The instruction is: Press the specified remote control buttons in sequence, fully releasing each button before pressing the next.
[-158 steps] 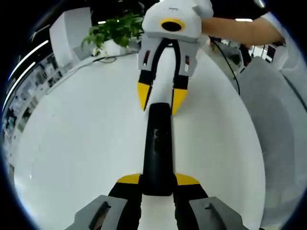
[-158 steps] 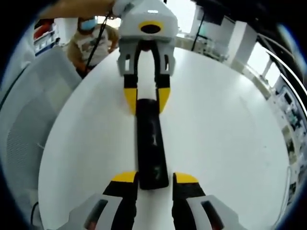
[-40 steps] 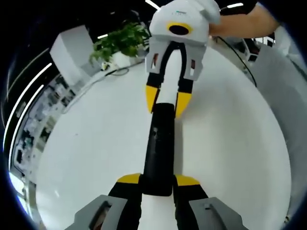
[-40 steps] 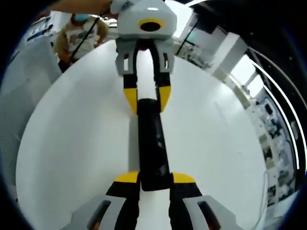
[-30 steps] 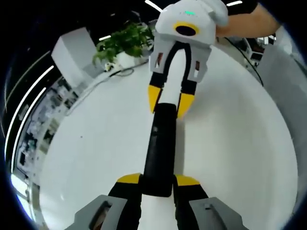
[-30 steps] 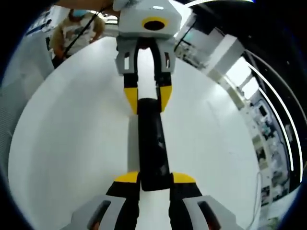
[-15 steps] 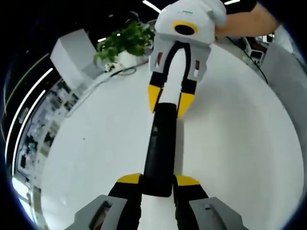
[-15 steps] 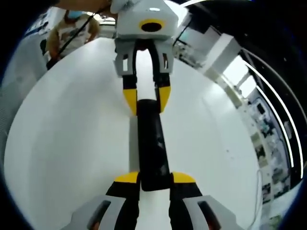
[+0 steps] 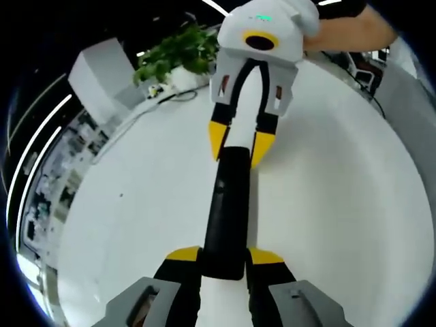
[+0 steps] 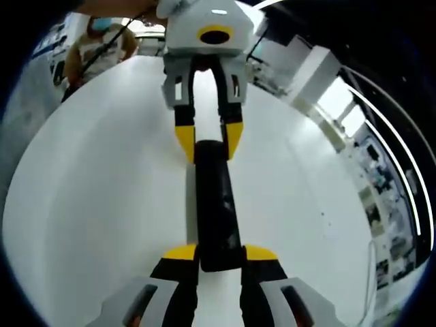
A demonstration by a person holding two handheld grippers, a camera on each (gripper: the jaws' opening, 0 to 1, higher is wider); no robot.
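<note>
A long black remote control (image 9: 226, 204) hangs above the white round table (image 9: 116, 204), held at both ends. In the left gripper view my left gripper (image 9: 223, 257) is shut on its near end, yellow tips pressed to either side. My right gripper (image 9: 240, 144) comes in from the top and is shut on the far end. The right gripper view mirrors this: my right gripper (image 10: 219, 253) clamps the near end of the remote control (image 10: 216, 201), and my left gripper (image 10: 208, 142) clamps the far end. Small buttons on the remote's face are barely readable.
A potted green plant (image 9: 174, 58), a white box-like unit (image 9: 102, 71) and a cable (image 9: 160, 99) sit at the table's far edge. A person's arm (image 9: 351, 27) holds the right gripper. Another person (image 10: 95, 41) stands beyond the table (image 10: 82, 204).
Both views have swung and tilted a little with the hands. The remote stays clamped at both ends, in the same place between the jaws.
</note>
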